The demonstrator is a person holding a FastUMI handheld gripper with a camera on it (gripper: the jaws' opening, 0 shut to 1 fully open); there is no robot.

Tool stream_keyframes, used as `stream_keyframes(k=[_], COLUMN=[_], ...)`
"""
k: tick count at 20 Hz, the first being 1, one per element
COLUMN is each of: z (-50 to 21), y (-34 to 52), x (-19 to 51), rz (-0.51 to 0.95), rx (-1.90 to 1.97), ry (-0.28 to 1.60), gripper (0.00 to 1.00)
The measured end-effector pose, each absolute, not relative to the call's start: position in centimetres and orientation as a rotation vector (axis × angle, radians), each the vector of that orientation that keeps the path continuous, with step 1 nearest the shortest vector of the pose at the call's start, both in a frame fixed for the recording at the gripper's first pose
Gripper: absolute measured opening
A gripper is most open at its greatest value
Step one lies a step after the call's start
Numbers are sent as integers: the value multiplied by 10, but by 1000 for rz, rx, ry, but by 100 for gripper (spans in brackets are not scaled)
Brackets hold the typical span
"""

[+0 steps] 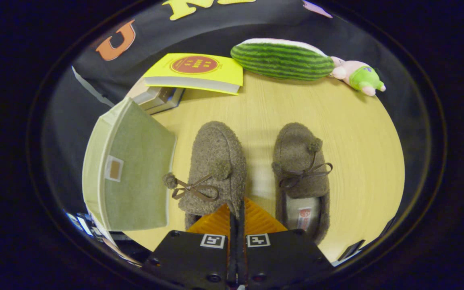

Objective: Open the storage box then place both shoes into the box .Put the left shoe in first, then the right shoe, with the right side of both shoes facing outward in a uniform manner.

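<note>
Nearest the camera, the claw (238,215) has its two fingers pressed together with only a thin dark seam between them, and their tips sit at the heel edge of the left shoe (215,171); whether they pinch that edge cannot be told. The left shoe is a fuzzy brown slipper with a bow and two pom-poms, lying flat on the tabletop (357,133) with its toe pointing away from the fingers. Just beside it, apart by a strip of bare wood, lies the right shoe (301,177), a matching slipper whose pale insole with a small label shows at the heel opening, level with the finger tips. On the other side of the left shoe stands the storage box (129,177), a green fabric box with a small patch on its face; its near corner comes close to the left shoe's loose pom-pom. Beyond the box rests a yellow book (195,72) lying atop another, greyish book (159,100). Farther still, at the tabletop's back edge, lie a watermelon-striped plush (282,60) and, touching its end, a small pink and green plush toy (359,76).
</note>
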State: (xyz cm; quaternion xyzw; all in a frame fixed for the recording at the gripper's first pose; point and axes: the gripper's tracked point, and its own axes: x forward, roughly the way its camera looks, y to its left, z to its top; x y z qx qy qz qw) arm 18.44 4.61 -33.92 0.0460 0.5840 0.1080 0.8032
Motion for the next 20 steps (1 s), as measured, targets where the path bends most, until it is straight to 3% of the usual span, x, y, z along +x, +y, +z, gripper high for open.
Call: stream_keyframes(k=[9, 15, 20], z=[-249, -203, -200], y=[88, 168, 232], x=[182, 155, 149], rz=[231, 336, 324], rx=[195, 253, 245], ry=[1174, 1191, 1191], gripper=[6, 6, 6])
